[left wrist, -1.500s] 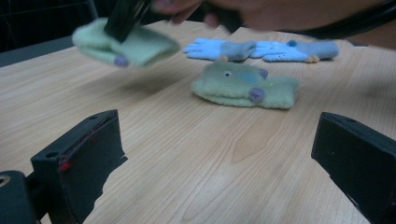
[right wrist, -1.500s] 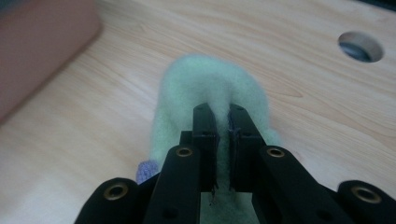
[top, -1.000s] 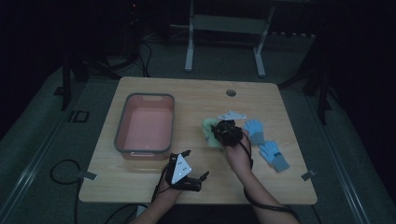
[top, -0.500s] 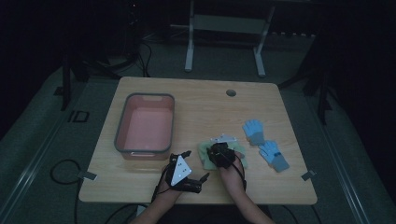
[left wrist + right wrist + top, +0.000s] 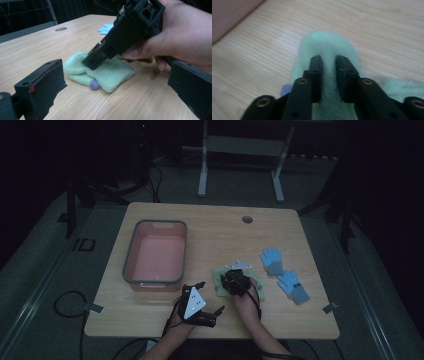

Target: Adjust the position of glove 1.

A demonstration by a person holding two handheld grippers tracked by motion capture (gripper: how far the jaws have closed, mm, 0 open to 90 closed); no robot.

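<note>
Green fleece glove (image 5: 235, 282) — flat, long axis across the table (image 5: 220, 230)

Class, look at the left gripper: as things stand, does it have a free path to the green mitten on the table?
Probably yes. The left gripper, jaws wide open, faces the green mitten across bare table. The right gripper sits over the mitten's top, but the near edge lies uncovered.

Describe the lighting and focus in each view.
High view: dim, floor nearly black, table murky. Left gripper view: brighter, green sock sharp, near jaws soft. Right gripper view: blurred throughout, the sock's fuzz smeared.
</note>
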